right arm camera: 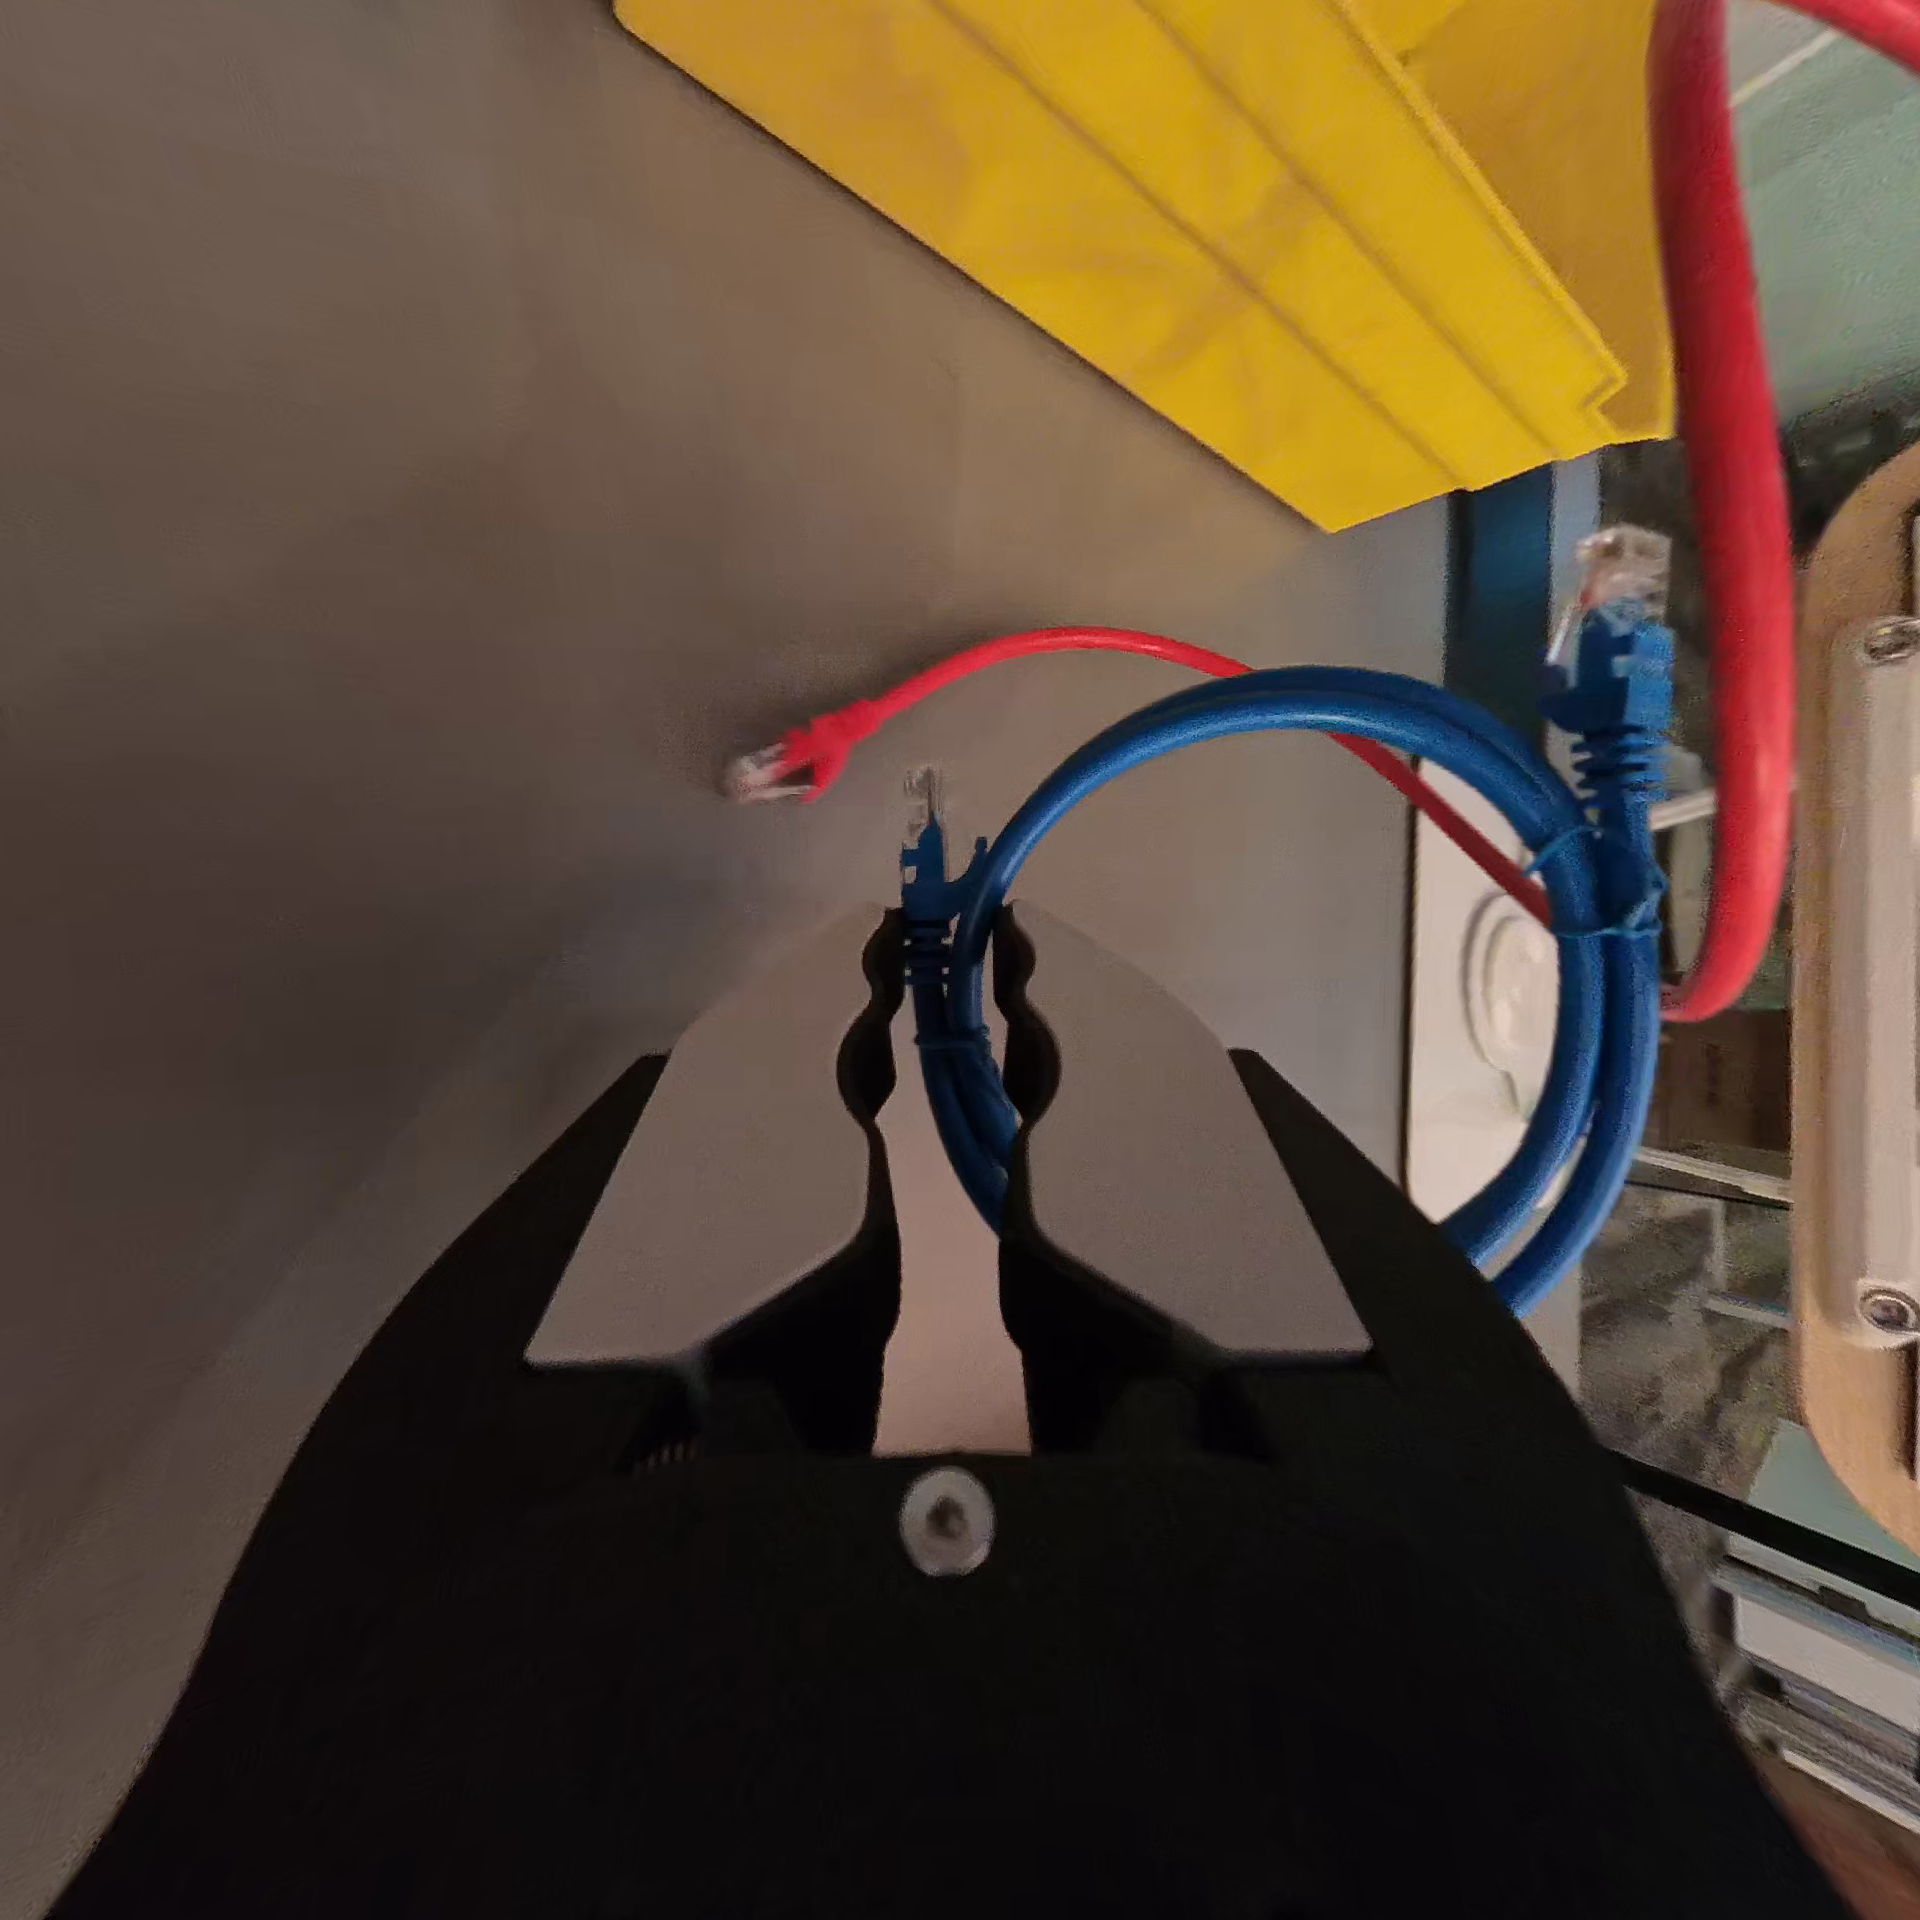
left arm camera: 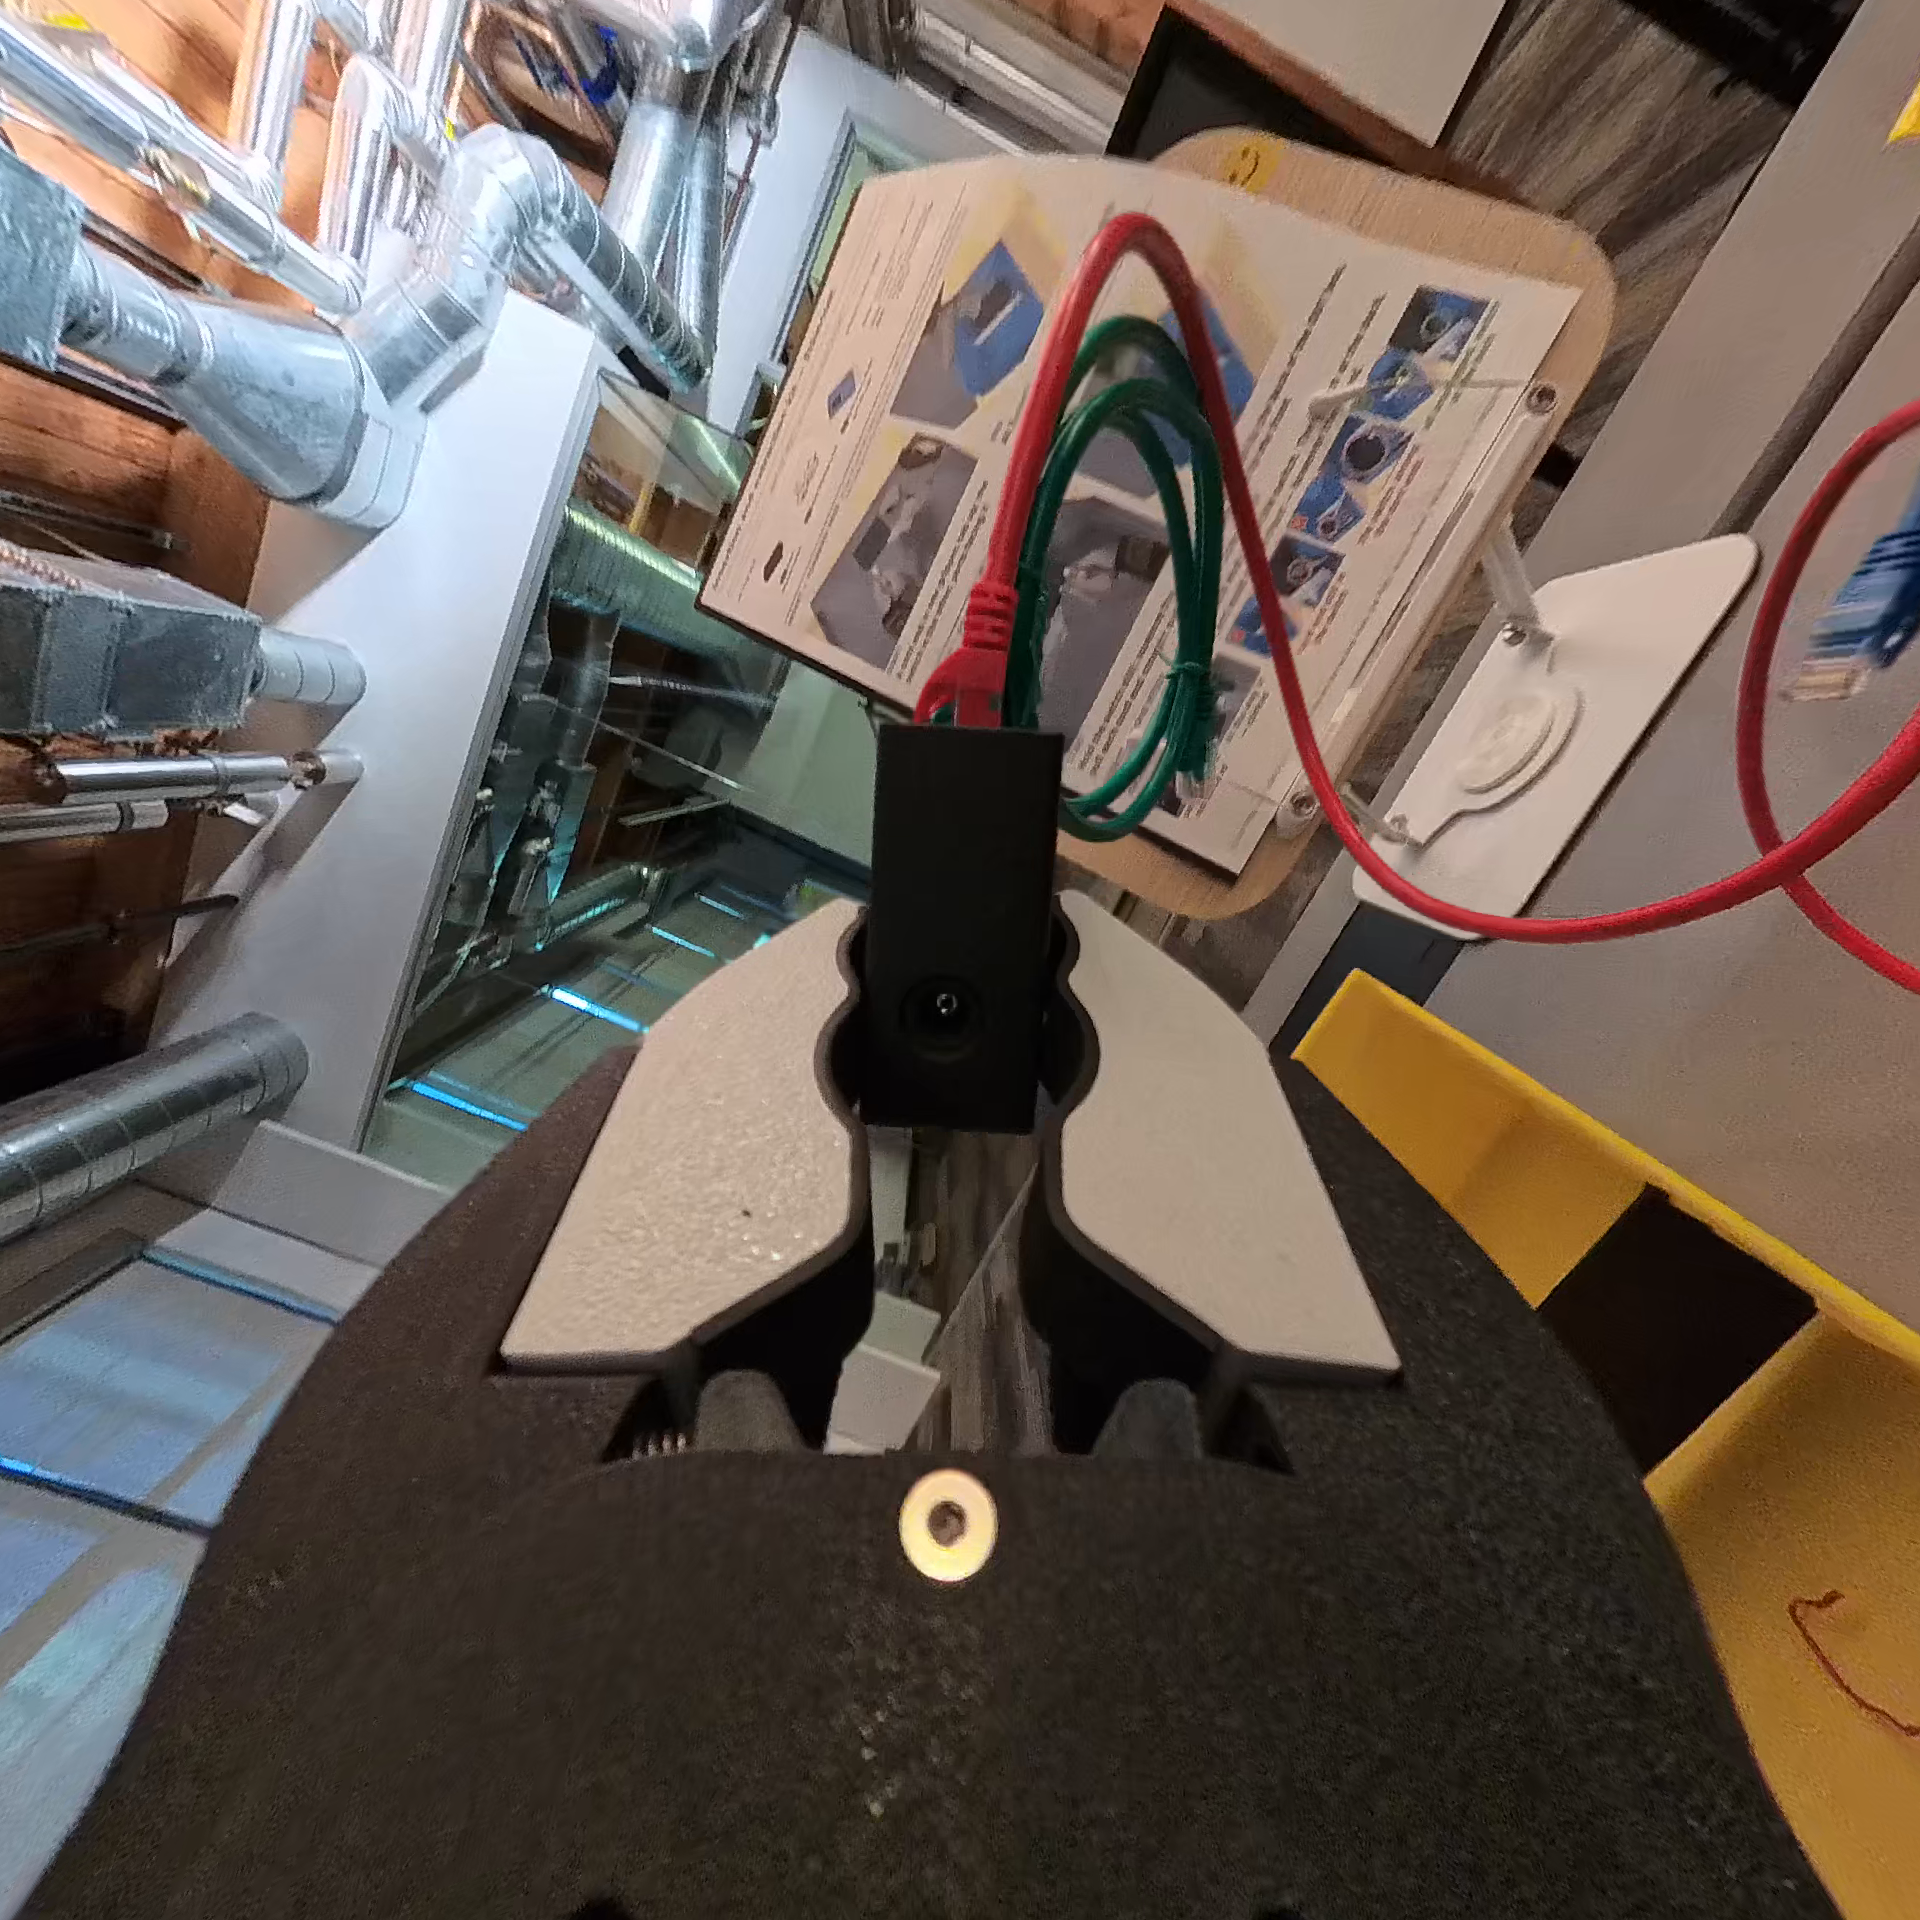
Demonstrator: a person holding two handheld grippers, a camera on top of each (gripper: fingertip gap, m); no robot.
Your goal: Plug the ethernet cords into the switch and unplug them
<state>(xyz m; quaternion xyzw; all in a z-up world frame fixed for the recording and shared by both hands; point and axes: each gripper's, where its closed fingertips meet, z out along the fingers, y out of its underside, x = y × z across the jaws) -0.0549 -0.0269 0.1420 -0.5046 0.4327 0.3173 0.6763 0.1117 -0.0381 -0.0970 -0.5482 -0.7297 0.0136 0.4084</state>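
My left gripper [left arm camera: 956,925] is shut on the black switch [left arm camera: 961,935] and holds it up in the air, end-on to the camera. A red cord [left arm camera: 1226,447] is plugged into the switch's far side, and a coiled green cord [left arm camera: 1132,582] hangs there too. My right gripper [right arm camera: 940,920] is shut on the blue cord [right arm camera: 1278,748] just behind one plug, whose clear tip [right arm camera: 920,795] points forward. The blue cord's other plug [right arm camera: 1616,623] hangs free at the right. The red cord's free plug [right arm camera: 774,774] lies on the grey table. The blue plug also shows in the left wrist view [left arm camera: 1860,613].
A yellow bin [left arm camera: 1621,1278] stands on the grey table [right arm camera: 364,623], also in the right wrist view [right arm camera: 1195,239]. A wooden board with printed sheets [left arm camera: 1340,343] on a white stand [left arm camera: 1558,717] rises behind the switch. Metal ducts [left arm camera: 260,364] fill the left. Some 30 centimeters of space lies between my two pairs of fingers.
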